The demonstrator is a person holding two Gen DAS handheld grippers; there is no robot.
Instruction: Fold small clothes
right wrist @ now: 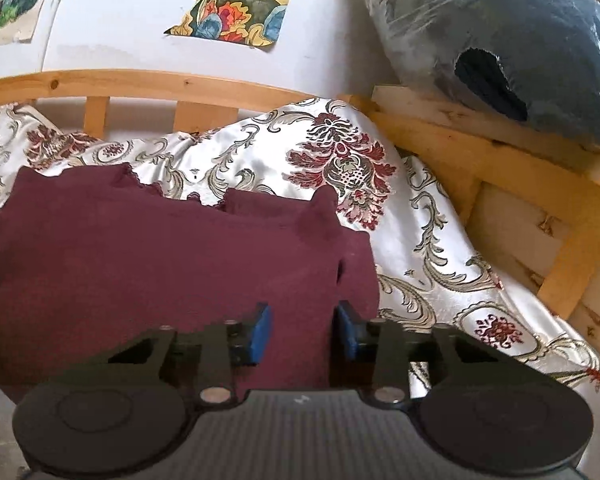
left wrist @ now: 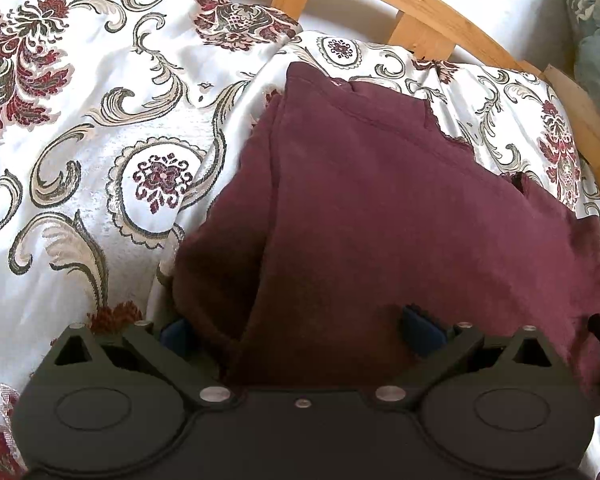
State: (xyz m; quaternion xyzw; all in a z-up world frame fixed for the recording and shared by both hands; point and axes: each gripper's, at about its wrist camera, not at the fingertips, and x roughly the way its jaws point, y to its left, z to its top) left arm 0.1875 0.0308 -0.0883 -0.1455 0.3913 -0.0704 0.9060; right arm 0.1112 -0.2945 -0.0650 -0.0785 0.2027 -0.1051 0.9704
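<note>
Folding risks at the garment's near hem

Gripping is uneven between the two sides, and that is the main hazard.

Left wrist view: the left tongs [left wrist: 298,326] stand spread wide, with the near edge of the maroon garment [left wrist: 380,208] bunched between the blue pads [left wrist: 418,326]; no pinch shows, so they look released. A thick double layer sits just ahead of them on the left side; closing there could catch only the top ply and drag the fold crooked. Beyond the garment, the floral bedspread [left wrist: 100,140] lies bare to the left, giving room to sweep. Far ahead, the wooden bed rail [left wrist: 420,8] bounds the reach.

Right wrist view: the right tongs [right wrist: 304,330] have narrowed on a band of the same garment [right wrist: 140,256] at its near right corner, apparently clenched on cloth. Lifting with one side only would likely skew the hem. To the right, bedspread [right wrist: 440,240] slopes up against the wooden frame [right wrist: 500,184], carrying a plastic-wrapped bundle [right wrist: 520,40]; room there is tight.
</note>
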